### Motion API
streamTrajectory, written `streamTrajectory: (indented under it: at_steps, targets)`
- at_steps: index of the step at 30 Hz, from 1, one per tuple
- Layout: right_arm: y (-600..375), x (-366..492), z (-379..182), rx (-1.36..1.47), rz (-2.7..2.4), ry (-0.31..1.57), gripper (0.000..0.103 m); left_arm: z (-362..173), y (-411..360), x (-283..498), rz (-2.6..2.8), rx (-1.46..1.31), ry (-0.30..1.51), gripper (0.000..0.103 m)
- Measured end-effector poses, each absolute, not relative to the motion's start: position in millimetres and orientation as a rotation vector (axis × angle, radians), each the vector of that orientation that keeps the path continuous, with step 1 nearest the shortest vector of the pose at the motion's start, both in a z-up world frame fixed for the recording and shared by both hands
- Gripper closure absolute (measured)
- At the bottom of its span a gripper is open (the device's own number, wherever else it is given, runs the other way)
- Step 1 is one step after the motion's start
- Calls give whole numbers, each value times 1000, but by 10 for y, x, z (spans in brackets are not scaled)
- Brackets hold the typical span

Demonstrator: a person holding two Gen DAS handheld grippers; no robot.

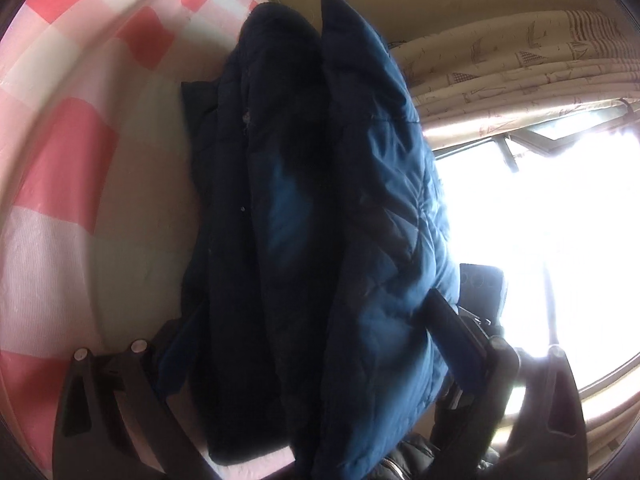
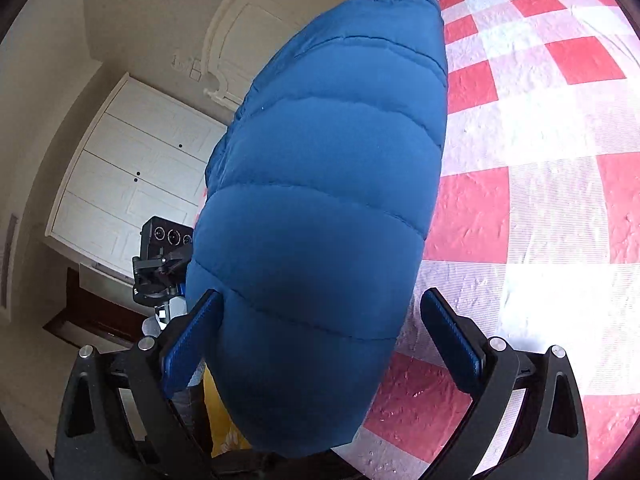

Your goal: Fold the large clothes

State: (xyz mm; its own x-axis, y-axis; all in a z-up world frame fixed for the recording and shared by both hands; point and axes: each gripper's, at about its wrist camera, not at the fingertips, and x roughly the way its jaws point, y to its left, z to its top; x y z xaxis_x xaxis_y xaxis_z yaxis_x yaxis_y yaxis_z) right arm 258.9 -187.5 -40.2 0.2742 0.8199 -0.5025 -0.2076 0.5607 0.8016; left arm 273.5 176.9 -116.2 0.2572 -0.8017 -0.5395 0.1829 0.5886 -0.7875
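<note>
A blue quilted down jacket [image 1: 340, 220] hangs folded in thick layers between my left gripper's [image 1: 304, 332] fingers, over the red-and-white checked bedspread [image 1: 60, 168]. The right finger [image 1: 456, 344] presses its side; the left finger is hidden by cloth. In the right wrist view a puffy blue part of the jacket [image 2: 320, 220] fills the gap of my right gripper [image 2: 320, 336]. Its left pad [image 2: 188, 344] touches the cloth; its right pad [image 2: 452, 340] stands apart from it. The other gripper's body [image 2: 160, 264] shows at left.
The checked bedspread [image 2: 540, 200] covers the bed at right. A white wardrobe [image 2: 132, 184] and a headboard [image 2: 256, 36] stand against the wall. A bright window [image 1: 540, 220] with patterned curtains [image 1: 520, 68] lies beyond the jacket.
</note>
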Motion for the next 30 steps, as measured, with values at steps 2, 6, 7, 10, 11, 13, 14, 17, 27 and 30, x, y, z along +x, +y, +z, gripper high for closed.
streamTrajectory:
  at_steps: [2, 6, 7, 10, 11, 13, 14, 17, 27, 30]
  targets:
    - [-1810, 2642, -409, 674, 786, 1096, 4, -1154, 1741, 2756, -747, -638, 1135, 2]
    - [-1668, 2730, -395, 613, 801, 1098, 4, -1134, 1688, 2768, -756, -592, 1147, 2]
    - [-1638, 2738, -389, 599, 805, 1092, 4, -1089, 1623, 2784, -754, -572, 1149, 2]
    - [-1590, 2642, -283, 529, 798, 995, 19, -847, 1406, 2670, -676, -439, 1069, 20]
    - [-1576, 2572, -224, 478, 773, 943, 25, -742, 1346, 2651, -667, -414, 1037, 29]
    - [-1614, 2527, -128, 432, 738, 868, 30, -568, 1240, 2722, -671, -413, 986, 39]
    - [-1664, 2546, -81, 423, 721, 833, 32, -489, 1160, 2801, -675, -397, 964, 42]
    - [-1902, 2759, 91, 423, 680, 749, 34, -298, 853, 3171, -684, -400, 932, 42]
    - [-2941, 3790, -74, 504, 496, 751, 35, -530, -498, 4449, -642, -326, 999, 41]
    - [-3203, 3856, -423, 598, 476, 792, 34, -638, -661, 4490, -597, -276, 953, 31]
